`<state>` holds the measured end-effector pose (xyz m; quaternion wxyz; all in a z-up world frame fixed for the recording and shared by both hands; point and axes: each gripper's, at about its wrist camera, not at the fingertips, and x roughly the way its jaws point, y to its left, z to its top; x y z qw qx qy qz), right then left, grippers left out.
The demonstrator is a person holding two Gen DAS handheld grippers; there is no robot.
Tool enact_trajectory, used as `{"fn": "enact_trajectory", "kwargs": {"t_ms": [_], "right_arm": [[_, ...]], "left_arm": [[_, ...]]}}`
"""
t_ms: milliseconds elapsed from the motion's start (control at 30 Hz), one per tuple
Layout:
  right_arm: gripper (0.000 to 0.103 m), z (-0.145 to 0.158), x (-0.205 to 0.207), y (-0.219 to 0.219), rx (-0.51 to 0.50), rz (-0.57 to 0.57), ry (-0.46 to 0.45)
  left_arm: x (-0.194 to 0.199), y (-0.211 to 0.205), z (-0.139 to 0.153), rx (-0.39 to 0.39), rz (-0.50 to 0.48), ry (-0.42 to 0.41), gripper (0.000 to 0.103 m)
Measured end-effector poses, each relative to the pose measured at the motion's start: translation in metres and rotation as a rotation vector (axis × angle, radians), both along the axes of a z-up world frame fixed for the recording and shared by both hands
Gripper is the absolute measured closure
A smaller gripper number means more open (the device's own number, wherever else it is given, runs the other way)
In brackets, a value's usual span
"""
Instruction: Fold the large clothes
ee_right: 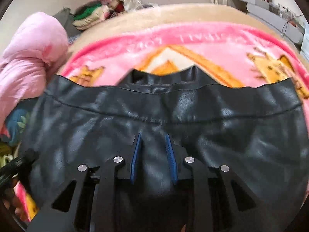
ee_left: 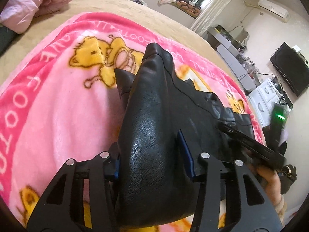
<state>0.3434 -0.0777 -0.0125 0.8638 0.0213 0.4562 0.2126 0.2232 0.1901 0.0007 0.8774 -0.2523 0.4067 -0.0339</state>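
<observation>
Ok, black leather garment [ee_right: 164,116] lies on pink blanket [ee_left: 48,96] over the bed; left gripper [ee_left: 152,154] clamped on a bunched fold, right gripper [ee_right: 153,154] pinching leather near the waistband

1. You are working over a bed [ee_left: 125,5] with a tan cover.
2. A pink fleece blanket [ee_left: 58,100] printed with yellow bears lies spread on the bed.
3. The black leather garment [ee_left: 152,116] rests on that blanket.
4. A pink quilt [ee_left: 36,2] sits bunched beyond the blanket's left edge.
</observation>
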Motion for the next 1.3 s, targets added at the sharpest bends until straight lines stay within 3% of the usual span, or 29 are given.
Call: {"fn": "enact_trajectory", "kwargs": {"t_ms": [100, 200, 367, 467, 533, 633, 700, 900, 1067, 1200, 1300], "right_arm": [[0.078, 0.02, -0.049, -0.009, 0.025, 0.063, -0.071], [0.078, 0.02, -0.09, -0.017, 0.022, 0.101, -0.101], [0.079, -0.026, -0.101, -0.018, -0.014, 0.117, -0.032], [0.058, -0.001, -0.122, -0.013, -0.014, 0.175, -0.139], [0.027, 0.018, -0.148, -0.003, 0.003, 0.259, -0.242], [0.022, 0.02, -0.179, 0.031, -0.126, 0.383, -0.371], [0.017, 0.009, -0.197, 0.062, -0.263, 0.469, -0.462], [0.02, -0.022, -0.194, 0.112, -0.398, 0.55, -0.554], [0.034, -0.028, -0.185, 0.126, -0.446, 0.535, -0.636], [0.064, -0.026, -0.187, 0.121, -0.422, 0.539, -0.669], [0.074, -0.015, -0.189, 0.107, -0.373, 0.506, -0.673]], "left_arm": [[-0.002, 0.0, 0.006, -0.007, -0.003, -0.019, 0.064], [-0.005, -0.005, 0.012, 0.007, -0.008, -0.033, 0.064], [-0.004, -0.011, 0.011, 0.016, -0.019, -0.027, 0.064], [-0.001, -0.01, 0.006, 0.036, -0.016, -0.016, 0.064], [-0.001, -0.006, 0.007, 0.006, -0.02, -0.017, 0.064], [-0.001, -0.004, 0.008, -0.004, -0.028, -0.019, 0.064], [-0.002, -0.005, 0.009, -0.005, -0.031, -0.02, 0.064], [-0.003, -0.002, 0.01, -0.019, -0.047, -0.027, 0.064], [0.0, 0.005, 0.006, -0.055, -0.046, -0.019, 0.064], [0.0, 0.009, 0.006, -0.057, -0.042, -0.011, 0.064], [0.0, 0.012, 0.003, -0.078, -0.026, -0.007, 0.055]]}}
